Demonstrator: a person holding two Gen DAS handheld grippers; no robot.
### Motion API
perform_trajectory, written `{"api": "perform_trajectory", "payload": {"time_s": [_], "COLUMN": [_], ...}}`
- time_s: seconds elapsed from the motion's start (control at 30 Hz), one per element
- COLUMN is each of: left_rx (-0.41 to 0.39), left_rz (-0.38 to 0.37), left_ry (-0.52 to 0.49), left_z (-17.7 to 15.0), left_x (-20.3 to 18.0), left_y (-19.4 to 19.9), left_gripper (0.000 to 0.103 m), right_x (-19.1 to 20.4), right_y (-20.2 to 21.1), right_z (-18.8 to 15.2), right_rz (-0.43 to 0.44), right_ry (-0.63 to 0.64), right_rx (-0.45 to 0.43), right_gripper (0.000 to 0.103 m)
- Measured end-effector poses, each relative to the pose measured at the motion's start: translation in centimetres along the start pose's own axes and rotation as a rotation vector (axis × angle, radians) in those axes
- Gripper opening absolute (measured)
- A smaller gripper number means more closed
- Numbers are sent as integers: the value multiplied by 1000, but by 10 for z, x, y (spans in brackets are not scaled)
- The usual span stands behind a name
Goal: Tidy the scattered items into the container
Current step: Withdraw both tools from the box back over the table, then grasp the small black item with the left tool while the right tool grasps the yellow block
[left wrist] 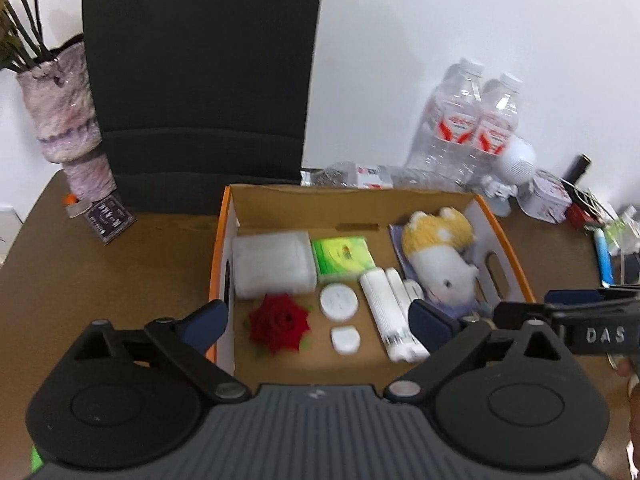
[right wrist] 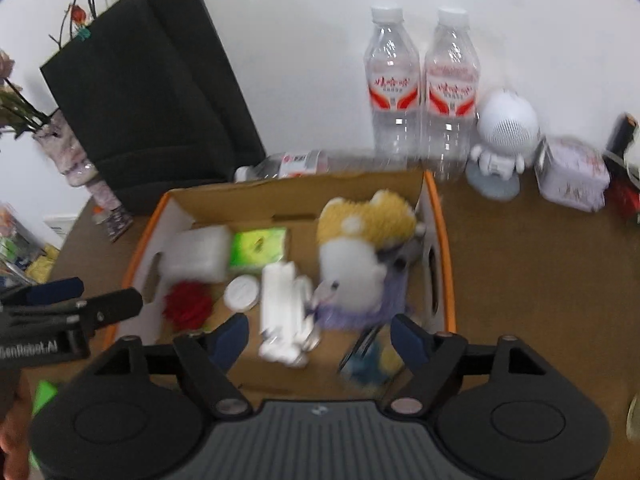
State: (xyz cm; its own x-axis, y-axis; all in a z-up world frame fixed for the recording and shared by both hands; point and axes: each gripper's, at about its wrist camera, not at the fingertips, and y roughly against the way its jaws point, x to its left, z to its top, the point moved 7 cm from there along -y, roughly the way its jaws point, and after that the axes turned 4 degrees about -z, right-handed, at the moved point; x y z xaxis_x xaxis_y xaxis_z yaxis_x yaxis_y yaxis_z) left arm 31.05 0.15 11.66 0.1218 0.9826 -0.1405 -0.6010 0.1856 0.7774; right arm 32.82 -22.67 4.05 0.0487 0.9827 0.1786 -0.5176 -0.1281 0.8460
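Above the near end of the cardboard box (left wrist: 224, 240), both grippers are held with fingers spread wide and nothing between them: the left gripper (left wrist: 316, 320) over the red rose (left wrist: 279, 323), the right gripper (right wrist: 320, 340) over the white tubes (right wrist: 280, 312).

Inside the box, a white packet (left wrist: 274, 264), a green tissue pack (left wrist: 342, 258), two white round cases (left wrist: 339, 301), the tubes and a plush toy (left wrist: 438, 256) lying on a purple cloth are already gathered. At the box's near right corner a small blue and yellow thing (right wrist: 370, 364) is seen, too blurred for it to be judged whether it rests inside or on the edge.

A risk is judged in the plush toy, which is piled high against the box's right wall and could be caught and dragged out by a passing finger. The two grippers are close together, so a collision is possible.

Behind the box, two upright water bottles (right wrist: 420, 96), a fallen bottle (right wrist: 296, 164) and a black bag (left wrist: 200, 80) stand close, and could be toppled. Right of the box, a white figurine (right wrist: 504, 136) and a tin (right wrist: 572, 176) are left on the tabletop (right wrist: 540, 280).
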Motion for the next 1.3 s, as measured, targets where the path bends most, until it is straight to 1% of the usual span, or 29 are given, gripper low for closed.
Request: {"api": "perform_trajectory", "payload": {"time_s": [0.07, 0.1, 0.17, 0.27, 0.3, 0.37, 0.4, 0.43, 0.47, 0.5, 0.53, 0.6, 0.63, 0.67, 0.73, 0.83, 0.9, 0.97, 1.07, 1.13, 1.17, 1.2, 1.23, 1.3], "left_rx": [-26, -57, -170, -383, -435, -510, -528, -517, -485, -447, -418, -357, -332, -311, -282, -254, -234, -220, -193, -200, -208, -219, -235, -258], "left_rz": [19, 33, 71, 124, 134, 141, 148, 172, 203, 217, 205, 116, 72, 46, 49, 80, 89, 87, 83, 63, 47, 30, 9, -42], "left_ry": [-24, -50, -91, -127, -137, -166, -195, -218, -218, -202, -178, -126, -98, -79, -73, -98, -103, -102, -78, -75, -76, -72, -63, -55], "left_z": [-12, -20, -39, -77, -93, -131, -151, -171, -192, -210, -225, -249, -260, -268, -279, -287, -290, -292, -303, -302, -294, -282, -266, -232], "left_x": [-8, -13, -23, -35, -38, -38, -38, -36, -32, -28, -24, -19, -18, -18, -16, -18, -19, -17, -13, -11, -10, -7, -2, 6], "left_y": [20, 31, 58, 99, 109, 122, 123, 120, 113, 105, 98, 84, 78, 72, 63, 54, 49, 43, 38, 38, 39, 40, 40, 29], "left_gripper": [101, 102, 103, 103, 103, 103, 103, 103, 103, 103, 103, 103, 103, 103, 103, 103, 103, 103, 103, 103, 101, 94, 90, 91], "right_x": [3, 6, 15, 23, 25, 27, 26, 24, 22, 19, 17, 14, 13, 12, 10, 10, 12, 14, 15, 16, 15, 14, 13, 9], "right_y": [15, 23, 41, 72, 84, 103, 108, 108, 105, 97, 88, 69, 61, 55, 46, 33, 27, 26, 22, 19, 20, 22, 25, 31], "right_z": [-11, -17, -32, -67, -84, -124, -146, -167, -188, -210, -229, -257, -267, -275, -285, -296, -302, -306, -308, -309, -307, -304, -300, -289], "right_rz": [-2, -8, -4, -40, -52, -44, -45, -60, -80, -91, -92, -118, -126, -118, -116, -150, -160, -146, -145, -142, -132, -122, -113, -106], "right_ry": [-14, -10, 20, 61, 75, 92, 106, 132, 163, 194, 213, 231, 231, 229, 210, 219, 227, 232, 238, 234, 226, 219, 213, 200], "right_rx": [-9, -33, -104, -283, -371, -548, -615, -657, -680, -682, -669, -593, -541, -499, -458, -413, -398, -383, -369, -355, -357, -363, -374, -403], "right_gripper": [79, 79, 81, 82, 83, 93, 94, 99, 103, 103, 103, 103, 102, 99, 97, 97, 97, 97, 98, 97, 97, 97, 97, 97]}}
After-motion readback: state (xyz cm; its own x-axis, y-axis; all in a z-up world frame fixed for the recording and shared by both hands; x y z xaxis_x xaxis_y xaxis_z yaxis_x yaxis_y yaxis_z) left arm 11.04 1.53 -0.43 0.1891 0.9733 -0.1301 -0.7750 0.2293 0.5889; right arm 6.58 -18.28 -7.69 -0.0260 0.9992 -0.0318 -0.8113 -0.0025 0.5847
